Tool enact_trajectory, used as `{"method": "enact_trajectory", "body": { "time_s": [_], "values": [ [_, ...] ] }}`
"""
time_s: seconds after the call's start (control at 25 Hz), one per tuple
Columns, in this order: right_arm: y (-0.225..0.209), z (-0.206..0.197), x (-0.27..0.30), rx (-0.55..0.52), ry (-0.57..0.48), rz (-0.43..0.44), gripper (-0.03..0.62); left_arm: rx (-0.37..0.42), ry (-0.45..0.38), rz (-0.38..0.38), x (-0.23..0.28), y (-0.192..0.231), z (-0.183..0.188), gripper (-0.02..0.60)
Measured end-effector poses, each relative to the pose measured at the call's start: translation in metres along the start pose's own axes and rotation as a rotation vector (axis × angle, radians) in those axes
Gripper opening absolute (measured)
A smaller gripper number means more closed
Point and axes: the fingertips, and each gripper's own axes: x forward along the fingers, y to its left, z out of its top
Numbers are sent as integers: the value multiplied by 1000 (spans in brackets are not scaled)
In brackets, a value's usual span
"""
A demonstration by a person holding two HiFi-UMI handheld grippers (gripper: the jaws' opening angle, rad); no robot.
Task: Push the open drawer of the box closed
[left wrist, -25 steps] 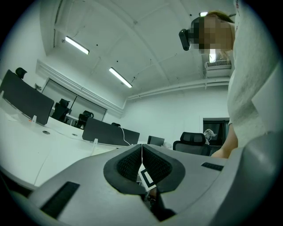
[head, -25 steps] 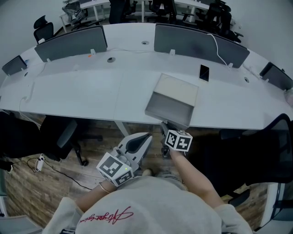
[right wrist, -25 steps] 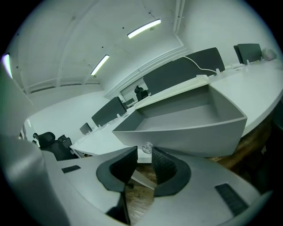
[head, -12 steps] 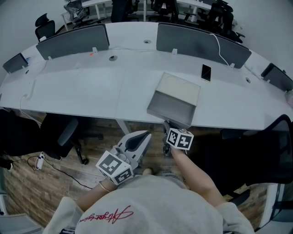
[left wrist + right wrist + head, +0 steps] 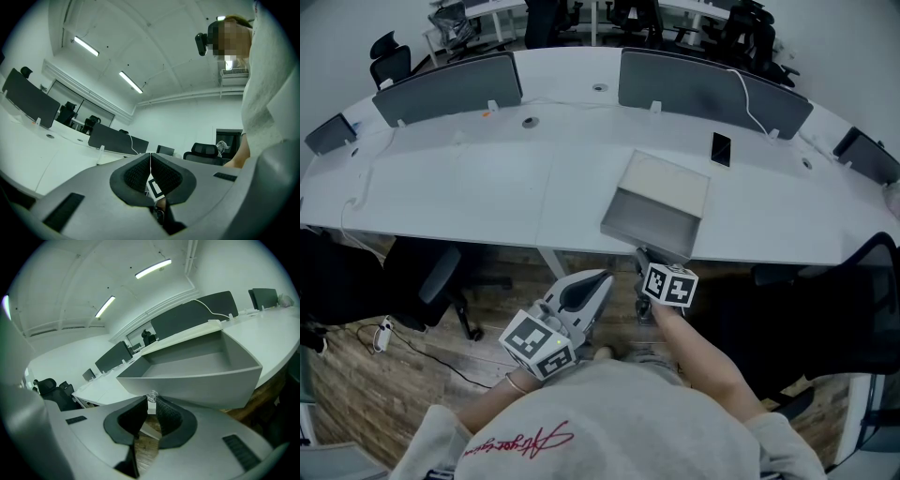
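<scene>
A: Where is the drawer (image 5: 649,223) found, and how can it be expected to handle?

B: It is seen pulled well out of the pale box (image 5: 667,183), which lies flat on the white desk (image 5: 469,187); the drawer's front reaches the desk's near edge. It is an empty grey tray with thin walls, so it is judged light and fairly stiff. The box is likely light too and may be shoved along the smooth desk instead of the drawer sliding home.

A: Where should it be taken hold of?

B: A small clear knob (image 5: 152,396) is fixed at the middle of the front panel. It looks slippery and slight, so a push is better applied through the flat front around it than through the knob alone.

A: How is the tool set?

B: The right gripper (image 5: 151,404) is held at the front panel with its jaws drawn narrow, and the knob is caught between their tips, the pads appearing to press on it. The left gripper (image 5: 150,157) is kept low and away from the desk, its jaws brought together on nothing.

A: What is found around it, and is anything in the way?

B: A dark phone (image 5: 719,148) is laid just beyond the box's far right corner, near a white cable (image 5: 748,103) and the grey screens (image 5: 450,87) further back. A chair (image 5: 431,277) is tucked under the desk well to the left. Nothing is seen inside the drawer or along its path; only the phone could be struck if the box is pushed back
</scene>
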Motion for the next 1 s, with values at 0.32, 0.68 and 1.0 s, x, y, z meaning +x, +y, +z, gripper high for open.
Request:
{"method": "enact_trajectory", "body": {
  "time_s": [0.32, 0.68, 1.0],
  "values": [
    [2, 4, 2, 20, -11, 13, 64, -12, -4, 6, -4, 5, -1, 17],
    [-4, 19, 7, 9, -9, -18, 64, -23, -17, 20, -8, 11, 2, 17],
    [-6, 24, 7, 11, -29, -8, 64, -29, -13, 28, -8, 13, 1, 17]
  ]
}}
